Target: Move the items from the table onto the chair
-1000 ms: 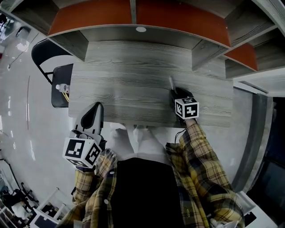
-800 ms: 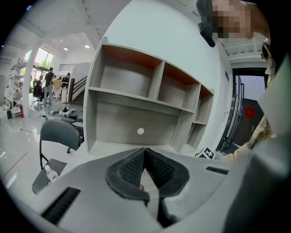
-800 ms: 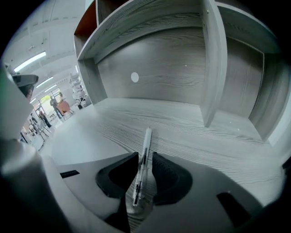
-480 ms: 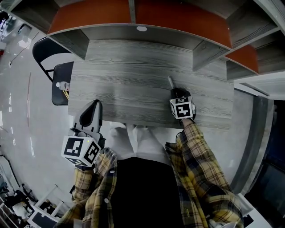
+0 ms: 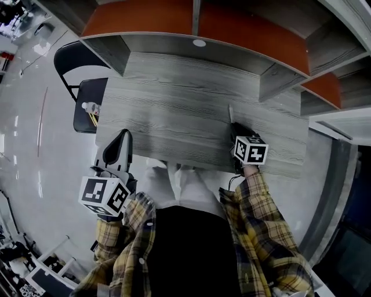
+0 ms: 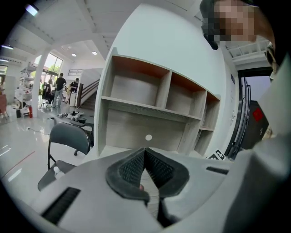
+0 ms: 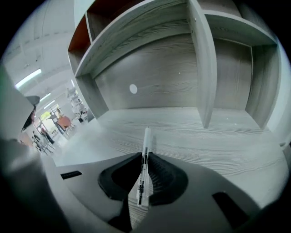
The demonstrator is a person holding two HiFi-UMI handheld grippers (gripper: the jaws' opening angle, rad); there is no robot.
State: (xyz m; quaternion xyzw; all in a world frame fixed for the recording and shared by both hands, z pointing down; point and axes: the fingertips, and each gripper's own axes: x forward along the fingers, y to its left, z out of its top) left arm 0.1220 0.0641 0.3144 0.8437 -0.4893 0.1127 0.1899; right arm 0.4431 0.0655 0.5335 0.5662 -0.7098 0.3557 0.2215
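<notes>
Shifted since a second ago: your right gripper (image 5: 235, 126) now sits slightly further toward four o'clock in the head view, with the pen (image 5: 231, 113) clamped as before. The chair (image 5: 74, 58) shows more fully at the left edge. Your left gripper (image 5: 123, 138) holds much the same spot.

Item 1, right gripper (image 7: 144, 157): your jaws are closed on the pen (image 7: 146, 141), pads pressing its lower half. It hangs over the table (image 5: 174, 110) at about four o'clock from the tabletop's centre.

Item 2, pen: pale and slim with dark print along the barrel. It juts out past your fingertips toward twelve o'clock, over the grey wood grain. Whether its tip touches the surface cannot be told.

Item 3, left gripper (image 6: 144, 157): your jaws are pressed together with nothing between them. It sits off the table's near left corner, at about seven o'clock, pointing toward twelve.

Item 4, table: grey wood grain, with its top bare apart from your right gripper.

Item 5, chair: dark folding type, standing at ten o'clock from the table's centre, just beside its left edge.

Item 6, chair seat contents: a small bottle (image 5: 87, 107) with a white cap and a yellow stick-like item (image 5: 93, 119), lying close together beside the table's edge.

Item 7, shelf unit (image 5: 145, 17): stands at twelve o'clock behind the table, orange panels above, with a white disc (image 5: 199, 43) on the grey back board.

Item 8, sleeves (image 5: 255, 214): yellow plaid on both your arms.
</notes>
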